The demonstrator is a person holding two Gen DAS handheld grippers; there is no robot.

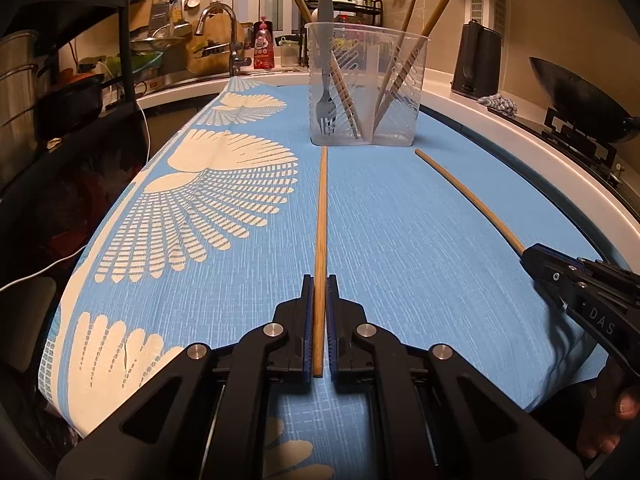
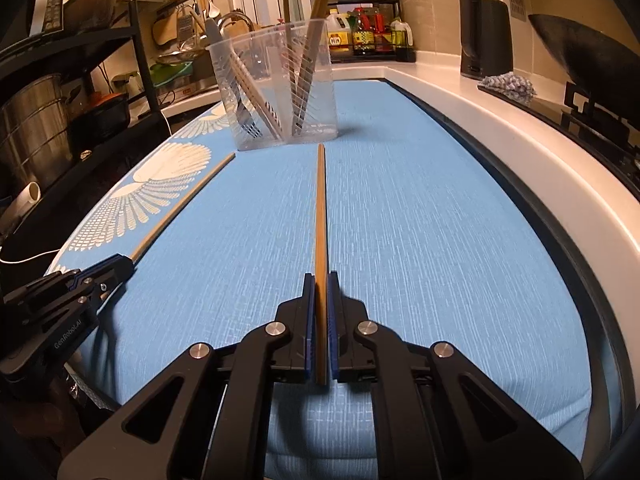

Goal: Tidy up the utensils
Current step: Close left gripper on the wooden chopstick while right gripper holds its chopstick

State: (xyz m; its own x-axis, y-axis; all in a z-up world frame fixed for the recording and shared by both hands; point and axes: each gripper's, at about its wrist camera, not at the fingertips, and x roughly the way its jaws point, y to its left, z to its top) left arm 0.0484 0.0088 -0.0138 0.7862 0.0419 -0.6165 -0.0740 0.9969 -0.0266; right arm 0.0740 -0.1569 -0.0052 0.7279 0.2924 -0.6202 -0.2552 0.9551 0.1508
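Cloth (image 1: 400,208), blue with cream fan shapes along its 9 o'clock side, covers the work surface in both wrist views. A white counter edge (image 2: 500,128) curves round it from 12 to 4 o'clock, with a dark kettle (image 2: 485,34) and a wok (image 1: 576,92) beyond.

Toward 12 o'clock on the cloth stands a clear plastic holder (image 1: 364,88), split into two compartments. In the left wrist view, its 9 o'clock compartment has a grey-handled fork (image 1: 326,76), tines down, and some wooden chopsticks leaning; its 3 o'clock compartment has more chopsticks (image 1: 404,64) leaning toward 1 o'clock.

The left gripper (image 1: 320,292) is closed narrow on a wooden chopstick (image 1: 322,216), which runs straight out toward 12 o'clock, its far tip just short of the holder's base. The clamped end reaches back between the blue pads (image 1: 307,320).

The right gripper (image 2: 321,292) is likewise pinched on a second chopstick (image 2: 321,208), also pointing at 12 o'clock with its tip near the holder's base but apart from it. In the left wrist view this gripper sits at 3 o'clock with its stick angling toward 11; in the right wrist view the left gripper sits at 9 o'clock, its stick angling toward 1.

Whether either chopstick touches the cloth along its length I cannot tell.
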